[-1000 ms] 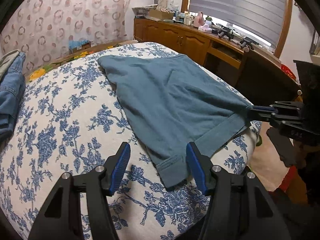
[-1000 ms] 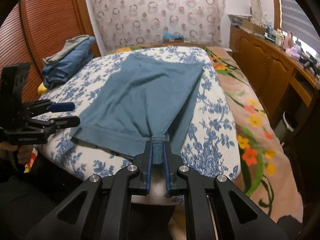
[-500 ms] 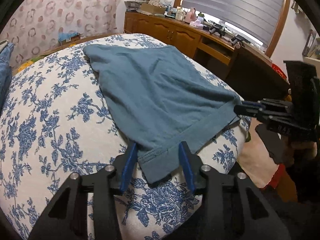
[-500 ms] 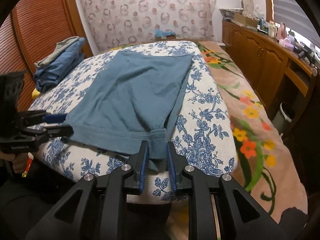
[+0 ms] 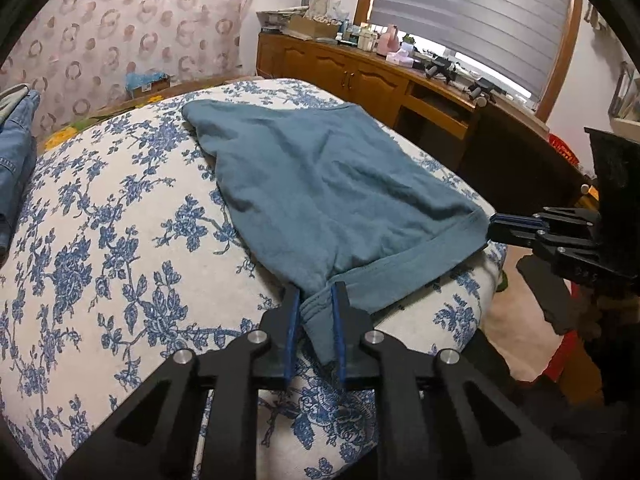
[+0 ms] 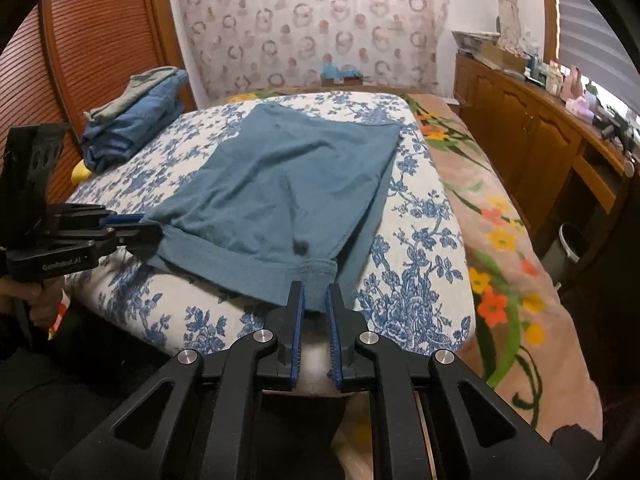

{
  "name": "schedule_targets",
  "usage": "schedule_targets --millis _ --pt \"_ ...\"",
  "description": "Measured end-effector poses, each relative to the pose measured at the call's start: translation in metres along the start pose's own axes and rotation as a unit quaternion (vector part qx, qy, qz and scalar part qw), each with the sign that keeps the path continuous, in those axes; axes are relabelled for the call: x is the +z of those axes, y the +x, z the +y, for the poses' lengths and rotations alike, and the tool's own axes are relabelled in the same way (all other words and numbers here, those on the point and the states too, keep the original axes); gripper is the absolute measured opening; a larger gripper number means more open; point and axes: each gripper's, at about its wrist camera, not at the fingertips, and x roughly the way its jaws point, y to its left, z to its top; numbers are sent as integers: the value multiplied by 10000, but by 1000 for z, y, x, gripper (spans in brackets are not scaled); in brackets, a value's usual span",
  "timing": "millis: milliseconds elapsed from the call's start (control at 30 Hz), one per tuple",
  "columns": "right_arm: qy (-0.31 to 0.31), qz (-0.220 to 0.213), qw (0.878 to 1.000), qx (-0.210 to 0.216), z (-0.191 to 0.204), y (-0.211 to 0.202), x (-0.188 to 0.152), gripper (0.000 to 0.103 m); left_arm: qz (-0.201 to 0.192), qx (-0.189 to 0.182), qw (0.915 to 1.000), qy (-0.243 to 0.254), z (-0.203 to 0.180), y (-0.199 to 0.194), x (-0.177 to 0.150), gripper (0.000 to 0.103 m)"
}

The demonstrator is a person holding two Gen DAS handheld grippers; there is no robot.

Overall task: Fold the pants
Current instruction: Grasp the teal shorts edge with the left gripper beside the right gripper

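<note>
The teal pants (image 5: 332,184) lie flat on the flowered bed, waistband hem toward me; they also show in the right wrist view (image 6: 288,184). My left gripper (image 5: 314,300) is shut on the near left corner of the hem, the cloth bunched between its blue pads. It shows at the left of the right wrist view (image 6: 148,226). My right gripper (image 6: 314,300) is shut on the right corner of the hem at the bed's edge. It shows at the right of the left wrist view (image 5: 494,226).
A stack of folded jeans and clothes (image 6: 132,128) sits on the bed's far left. Wooden cabinets (image 6: 532,136) with clutter line the right wall under a window. A floral blanket (image 6: 492,216) lies to the right of the bed. A wooden shutter door (image 6: 80,64) stands at left.
My left gripper has moved forward onto the hem corner and shut on it. The right gripper has kept its hold on the other corner, with the hem now drawn taut between the two.
</note>
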Motion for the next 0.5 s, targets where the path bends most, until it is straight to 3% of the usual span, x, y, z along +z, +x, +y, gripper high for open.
schedule_targets --millis 133,200,367,500 --pt "193 -39 9998 -75 -8 2 0 10 204 128 9997 -105 3 10 -1 29" --pt "298 -94 9994 -149 -12 1 2 18 205 188 9995 -164 5 11 -1 35" --pt "447 -108 9989 -63 -15 10 5 31 170 220 9996 -110 4 11 -1 38" --pt "493 3 9988 -20 -13 23 4 33 137 235 9996 -30 0 11 -2 43"
